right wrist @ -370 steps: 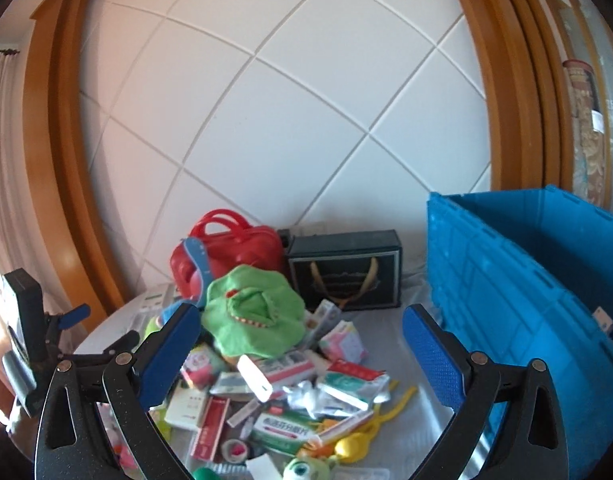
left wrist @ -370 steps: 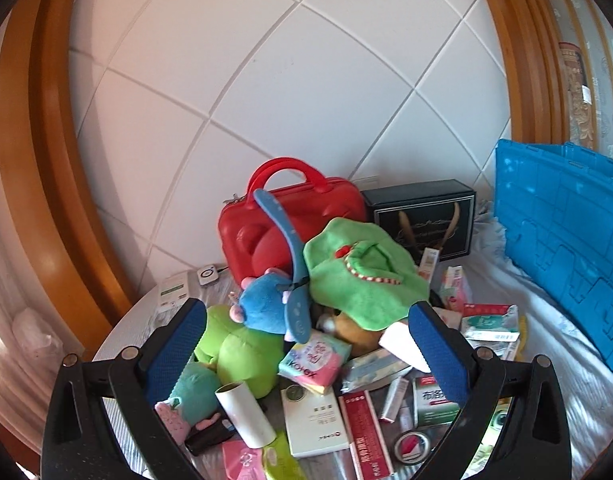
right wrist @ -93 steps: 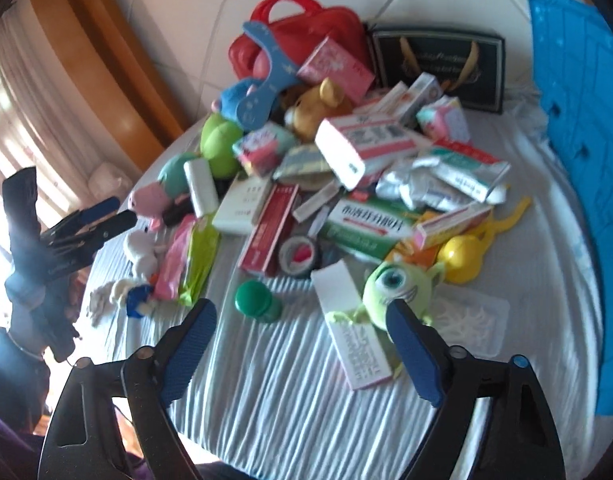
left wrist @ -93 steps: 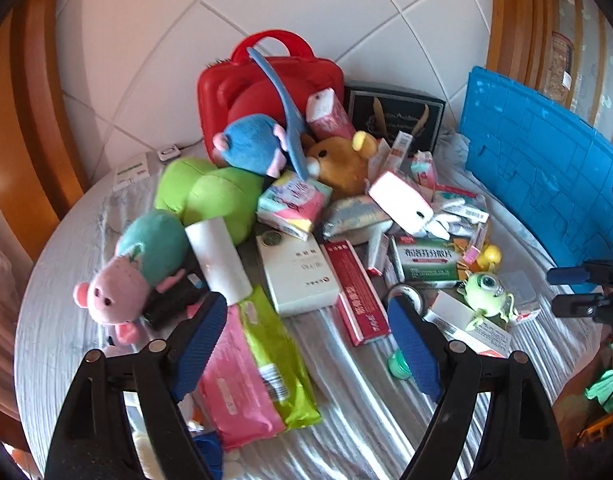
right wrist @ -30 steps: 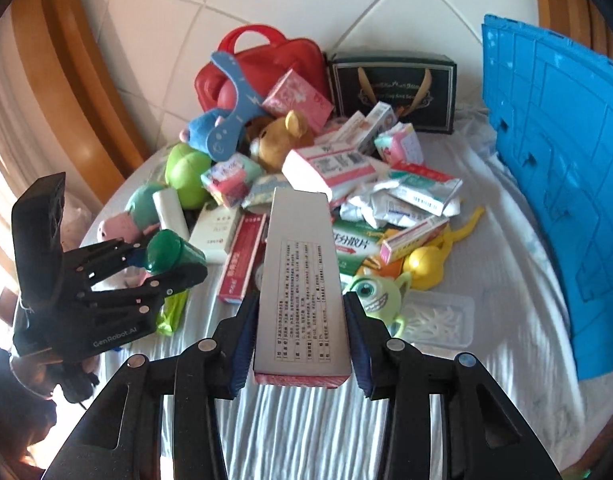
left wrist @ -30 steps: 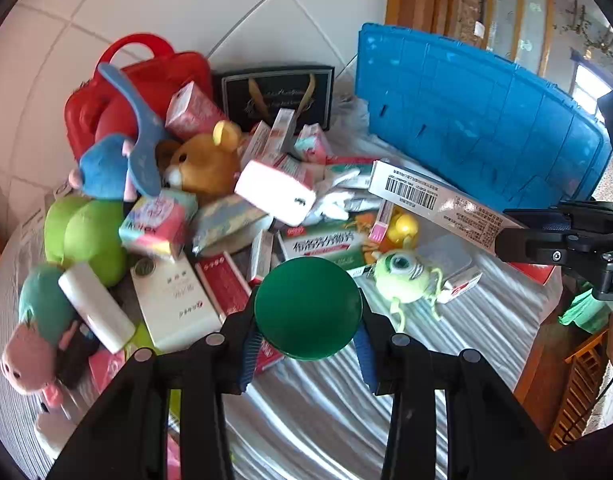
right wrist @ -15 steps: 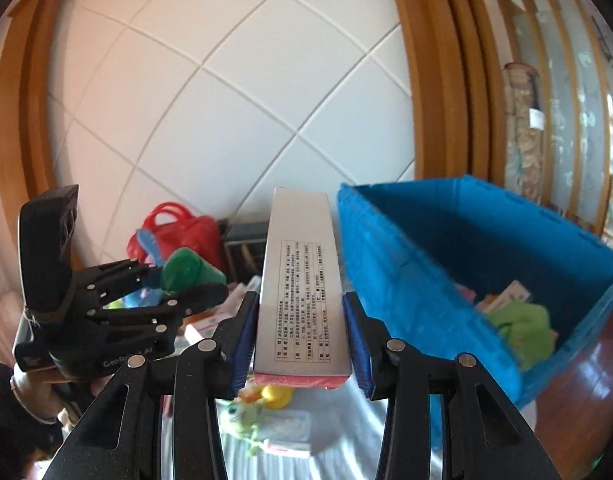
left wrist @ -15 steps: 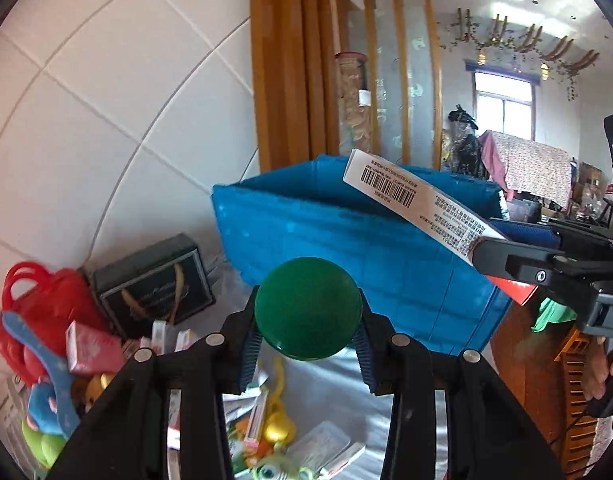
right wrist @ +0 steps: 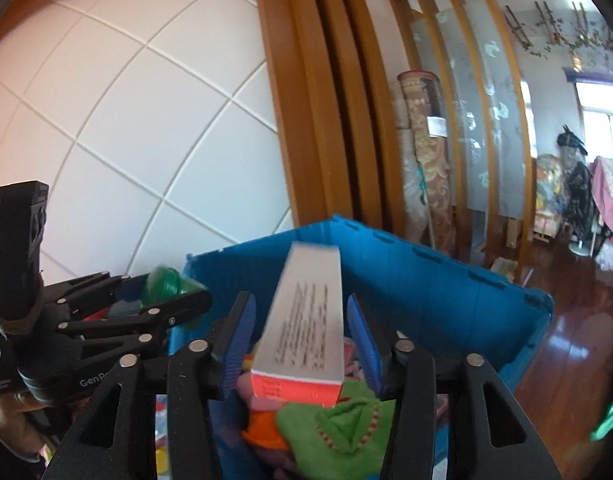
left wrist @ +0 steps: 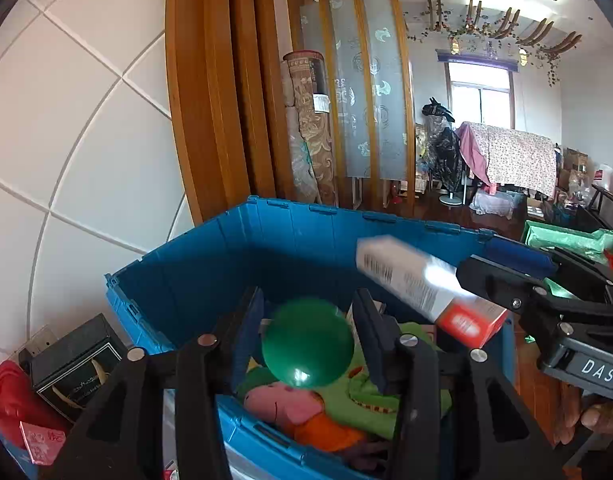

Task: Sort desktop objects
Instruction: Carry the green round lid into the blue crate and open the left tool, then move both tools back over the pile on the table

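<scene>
At the far left of the left wrist view, a red case (left wrist: 4,404) and a black gift box (left wrist: 72,360) sat beside the white tiled wall (left wrist: 78,132). A small pink packet (left wrist: 42,442) lay in front of the red case.

Next came the big blue crate (left wrist: 306,240), with its top open. Inside it lay a pink pig plush (left wrist: 282,398) with an orange part, on top of a green plush (left wrist: 386,396).

The left gripper (left wrist: 308,338) hung over the near edge of the crate. Its jaws had just been opening. A round green cap (left wrist: 308,342) was between the blue pads (left wrist: 248,332), but there was a gap on each side of it, so the pads were not pressing on it. The cap looked blurry.

To the right, the right gripper (left wrist: 506,284) reached in over the crate from the side. A long white box with a red end (left wrist: 422,286) was at its tip, tilted with the red end lower, and blurry too.

In the right wrist view, the left gripper (right wrist: 174,300) showed at the left edge with the green cap (right wrist: 164,282) at its tip. In the middle, the right gripper (right wrist: 298,340) pointed into the blue crate (right wrist: 446,288). Its jaws had just been opening as well. The white box (right wrist: 306,328) sat between the blue pads (right wrist: 236,336) with space on both sides, so nothing squeezed it. Below it lay the green plush (right wrist: 342,428). Past the crate were wooden posts (right wrist: 326,92) and a shiny wood floor (right wrist: 578,340).
</scene>
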Tool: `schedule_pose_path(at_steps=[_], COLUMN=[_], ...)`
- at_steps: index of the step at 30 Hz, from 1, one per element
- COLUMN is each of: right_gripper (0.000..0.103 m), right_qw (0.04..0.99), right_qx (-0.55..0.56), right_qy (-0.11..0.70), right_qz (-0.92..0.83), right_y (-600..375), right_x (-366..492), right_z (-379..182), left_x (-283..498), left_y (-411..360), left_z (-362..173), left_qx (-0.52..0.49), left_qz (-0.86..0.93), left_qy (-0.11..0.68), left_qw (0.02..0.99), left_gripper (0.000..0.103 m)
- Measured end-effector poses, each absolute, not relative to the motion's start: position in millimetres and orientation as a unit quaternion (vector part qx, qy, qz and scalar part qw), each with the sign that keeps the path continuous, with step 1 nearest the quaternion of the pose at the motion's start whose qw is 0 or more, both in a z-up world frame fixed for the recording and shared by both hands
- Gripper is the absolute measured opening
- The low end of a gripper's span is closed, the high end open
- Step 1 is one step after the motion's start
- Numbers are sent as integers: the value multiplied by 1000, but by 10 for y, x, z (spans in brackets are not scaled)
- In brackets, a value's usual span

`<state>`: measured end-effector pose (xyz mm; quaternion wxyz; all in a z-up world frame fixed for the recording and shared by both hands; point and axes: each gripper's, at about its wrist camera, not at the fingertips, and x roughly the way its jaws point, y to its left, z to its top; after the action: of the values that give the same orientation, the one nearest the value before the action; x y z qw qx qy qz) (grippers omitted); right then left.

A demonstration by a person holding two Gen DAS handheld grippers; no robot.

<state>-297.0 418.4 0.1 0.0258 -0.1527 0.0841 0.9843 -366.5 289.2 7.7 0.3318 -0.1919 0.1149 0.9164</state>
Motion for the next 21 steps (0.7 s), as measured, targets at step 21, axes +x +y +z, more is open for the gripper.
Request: schedule_pose_path(at_steps=[21], right_gripper=[86], right_qw=[-71], right_qx=[-155], right_qy=[109], right_qz=[979], right_y=[3847], right_x=[-2638], right_z=[-79], left_x=[-3167], left_y=[1600], left_z=[-29], left_qx=[-152], left_qz=[974], left_qy=[110], left_qw=[125], left_gripper=[83])
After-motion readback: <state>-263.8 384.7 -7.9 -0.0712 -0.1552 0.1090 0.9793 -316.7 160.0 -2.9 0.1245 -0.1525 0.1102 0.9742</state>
